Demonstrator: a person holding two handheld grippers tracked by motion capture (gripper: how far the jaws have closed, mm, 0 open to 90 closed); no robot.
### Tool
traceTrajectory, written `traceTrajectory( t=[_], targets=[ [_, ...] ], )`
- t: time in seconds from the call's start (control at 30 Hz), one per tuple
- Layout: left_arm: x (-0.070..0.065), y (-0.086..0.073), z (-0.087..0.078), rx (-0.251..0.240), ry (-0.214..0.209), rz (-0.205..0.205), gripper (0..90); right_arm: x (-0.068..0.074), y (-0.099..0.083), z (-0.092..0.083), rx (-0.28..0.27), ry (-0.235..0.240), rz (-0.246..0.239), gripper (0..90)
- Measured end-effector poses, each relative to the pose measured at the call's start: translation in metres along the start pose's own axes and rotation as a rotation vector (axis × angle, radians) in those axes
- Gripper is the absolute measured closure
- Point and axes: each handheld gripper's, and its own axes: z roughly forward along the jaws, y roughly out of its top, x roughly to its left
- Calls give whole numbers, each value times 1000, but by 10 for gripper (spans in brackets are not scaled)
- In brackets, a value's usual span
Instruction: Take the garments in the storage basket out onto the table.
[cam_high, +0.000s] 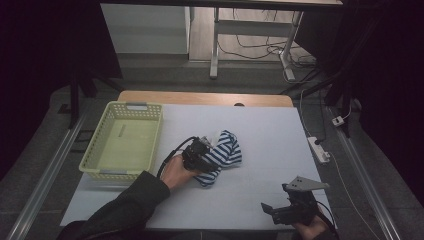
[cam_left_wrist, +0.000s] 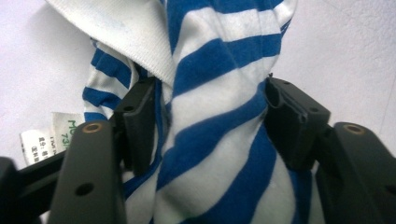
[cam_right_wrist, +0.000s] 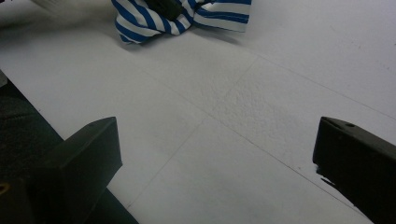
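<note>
the left gripper sits on the bunched blue-and-white striped garment at mid-tabletop, with a thick fold of the cloth between its jaws. the jaws stand partly apart; both pads meet the fabric at its sides, but whether they press firmly cannot be told.

risks, as judged:
- a grip this loose on a rounded bundle may let the fold slide out if the gripper lifts, dropping the garment back onto the tabletop.
- only one fold is caught; the ribbed white hem and the care label, left of the gripper, hang free and could trail or snag.
- the pale green basket stands to the left of the gripper, near but not touching the cloth; a drooping garment carried that way could catch on its near rim.

the right gripper is wide apart with nothing between its jaws, low over bare tabletop near the person's edge, well apart from the garment. nothing stands between it and the garment. a white power strip and cables lie off the tabletop's right side, out of the working path.
</note>
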Motion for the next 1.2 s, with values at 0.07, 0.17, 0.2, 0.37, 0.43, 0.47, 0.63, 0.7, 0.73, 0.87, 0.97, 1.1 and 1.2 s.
traceTrajectory(
  t=[0.07,0.17,0.2,0.37,0.43,0.47,0.63,0.7,0.73,0.87,0.97,1.1,1.2],
  targets=[
    [2,0,0,-3,-16,-3,330,0,0,0,1,0,0,5],
    [4,-1,0,-13,-41,-21,283,0,0,0,0,0,-1,5],
    [4,0,0,-18,-51,-29,268,0,0,0,0,1,-1,6],
    [7,-1,-1,-35,-98,-38,165,0,0,0,0,1,-1,5],
    [8,-1,-2,-46,-112,-39,133,0,0,0,0,1,-2,5],
    [8,0,-3,-48,-120,-40,117,0,0,0,-1,1,-2,5],
    [8,2,-6,-61,-123,-42,57,0,0,0,-1,1,0,5],
    [7,3,-7,-69,-128,-47,46,0,0,0,-1,1,0,5],
    [7,3,-8,-73,-128,-48,46,0,0,0,-1,1,0,5],
    [6,5,-13,-96,-128,-53,19,0,0,0,-1,2,0,6],
    [5,6,-16,-112,-137,-48,8,0,0,0,0,2,1,5],
    [3,7,-20,-121,-136,-34,0,0,0,0,-2,3,2,5],
    [0,7,-24,-127,-136,-18,0,0,0,0,-2,3,2,5]
  ],
)
